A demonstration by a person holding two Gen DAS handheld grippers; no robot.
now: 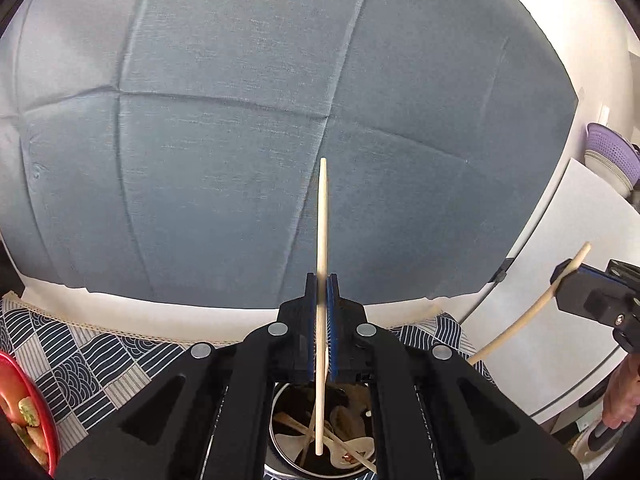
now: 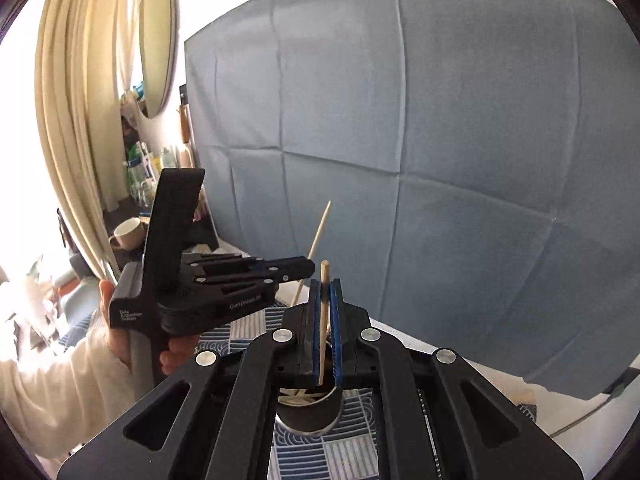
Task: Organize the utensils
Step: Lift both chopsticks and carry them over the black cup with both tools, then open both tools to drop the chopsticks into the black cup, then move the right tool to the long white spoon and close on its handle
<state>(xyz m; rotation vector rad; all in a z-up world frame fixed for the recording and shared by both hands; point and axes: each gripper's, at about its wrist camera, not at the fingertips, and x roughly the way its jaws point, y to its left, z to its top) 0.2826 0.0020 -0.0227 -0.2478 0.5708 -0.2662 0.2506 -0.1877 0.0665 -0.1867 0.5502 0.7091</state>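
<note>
My left gripper (image 1: 322,280) is shut on a pale wooden chopstick (image 1: 322,220) held upright, its lower end hanging over a round metal utensil holder (image 1: 280,424) that holds several wooden utensils and a white spoon. My right gripper (image 2: 325,284) is shut on a second wooden chopstick (image 2: 323,320), also upright, above the same holder (image 2: 312,416). The right gripper also shows in the left wrist view (image 1: 568,276) at the right, with its chopstick (image 1: 528,312). The left gripper shows in the right wrist view (image 2: 308,268) with its chopstick (image 2: 320,232).
A tablecloth with a blue wave pattern (image 1: 88,360) covers the table. A red plate with food (image 1: 20,404) sits at the left edge. A grey-blue backdrop cloth (image 1: 280,120) hangs behind. A beige mug (image 2: 128,234) and bottles stand on a shelf at the left.
</note>
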